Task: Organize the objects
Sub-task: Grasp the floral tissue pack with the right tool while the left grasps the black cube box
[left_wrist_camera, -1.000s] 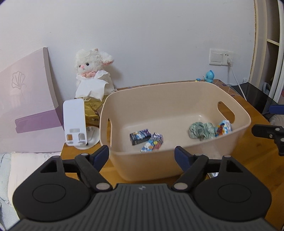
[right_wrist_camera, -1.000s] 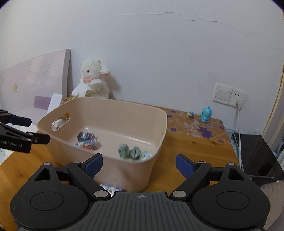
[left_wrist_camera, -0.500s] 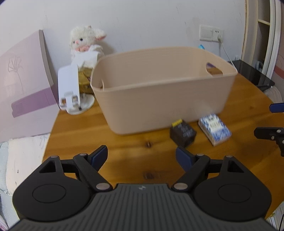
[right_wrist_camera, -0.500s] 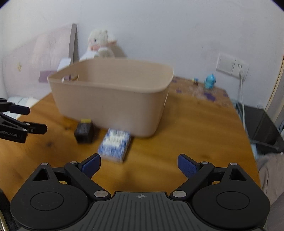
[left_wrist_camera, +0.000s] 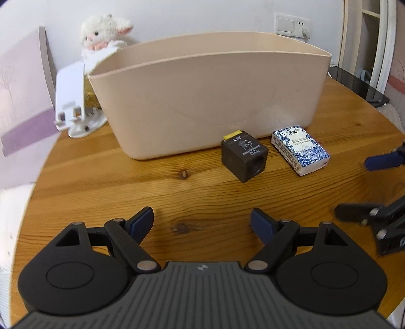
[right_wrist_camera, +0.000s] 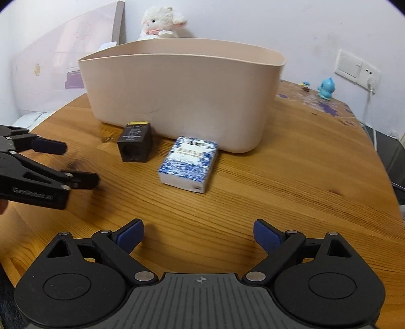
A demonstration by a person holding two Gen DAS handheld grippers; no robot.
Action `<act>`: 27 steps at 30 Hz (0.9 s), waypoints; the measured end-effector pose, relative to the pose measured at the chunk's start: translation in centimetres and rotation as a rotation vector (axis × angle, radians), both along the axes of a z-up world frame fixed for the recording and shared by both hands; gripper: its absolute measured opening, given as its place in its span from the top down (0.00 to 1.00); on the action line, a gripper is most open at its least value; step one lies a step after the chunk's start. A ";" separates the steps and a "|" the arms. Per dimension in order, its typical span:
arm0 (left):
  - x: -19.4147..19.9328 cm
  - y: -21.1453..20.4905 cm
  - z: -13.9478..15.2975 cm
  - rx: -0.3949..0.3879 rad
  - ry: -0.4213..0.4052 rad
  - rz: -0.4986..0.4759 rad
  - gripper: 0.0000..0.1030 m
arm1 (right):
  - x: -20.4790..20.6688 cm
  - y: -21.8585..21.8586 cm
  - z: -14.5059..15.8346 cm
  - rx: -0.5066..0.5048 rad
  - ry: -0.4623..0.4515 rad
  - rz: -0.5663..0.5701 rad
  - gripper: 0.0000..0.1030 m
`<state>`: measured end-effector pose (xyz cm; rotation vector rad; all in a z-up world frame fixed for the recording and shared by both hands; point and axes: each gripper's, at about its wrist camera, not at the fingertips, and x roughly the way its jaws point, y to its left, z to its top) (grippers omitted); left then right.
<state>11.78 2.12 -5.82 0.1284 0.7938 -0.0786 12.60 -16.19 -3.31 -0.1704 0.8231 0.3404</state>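
While both tools hung low over the wooden table (left_wrist_camera: 101, 177), the left gripper (left_wrist_camera: 202, 222) had its blue-padded fingers spread wide with nothing between them, and the right gripper (right_wrist_camera: 198, 234) was spread just as wide and equally empty. Straight ahead of the left gripper and a touch to its right sat the small black box (left_wrist_camera: 244, 158) with a yellow tab at its far edge, resting on the table just in front of the beige tub (left_wrist_camera: 210, 101). Just beside the box, further right, lay the blue-and-white packet (left_wrist_camera: 300, 149), flat on the wood and close to the tub's near wall. From the right gripper's side the packet (right_wrist_camera: 188, 163) lay dead ahead, well short of the fingertips, with the black box (right_wrist_camera: 135, 143) off to its left. The tub's inside was hidden from both cameras by its near wall, so its contents could not be told. Behind the tub a white plush lamb (right_wrist_camera: 162, 22) peeked over the rim, and a white stand (left_wrist_camera: 71, 98) stood at the tub's left end.
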 end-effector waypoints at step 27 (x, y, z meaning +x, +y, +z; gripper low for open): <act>5.2 -1.7 -0.3 -0.135 -0.019 0.085 0.17 | 4.6 1.5 -1.2 0.048 -0.085 -0.011 0.16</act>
